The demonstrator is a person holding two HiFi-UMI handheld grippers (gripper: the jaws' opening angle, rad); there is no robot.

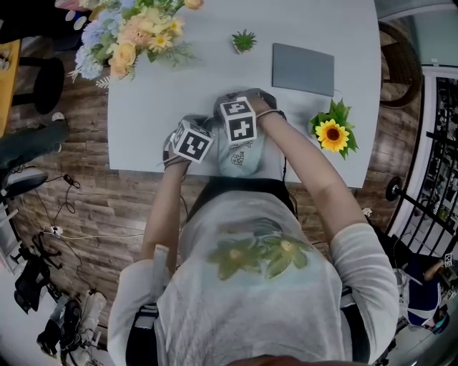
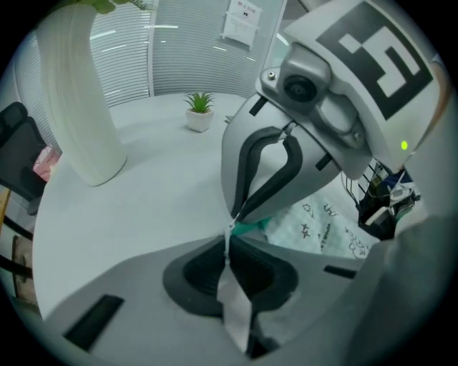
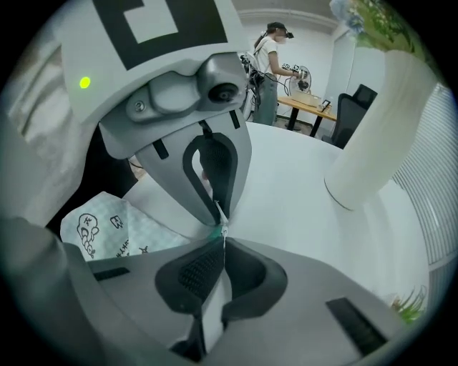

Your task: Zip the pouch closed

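My left gripper (image 2: 227, 250) pinches the pouch (image 2: 322, 223) at its end, my right gripper (image 3: 222, 246) the tiny zip pull (image 3: 223, 229), tips meeting. The pouch lies just under them: soft, light cloth, I think it bunches easily.

No legible txt, pouch (image 2: 325, 229) print poss. lettering, too blurry, wall notice (image 2: 243, 20) unreadable at this res
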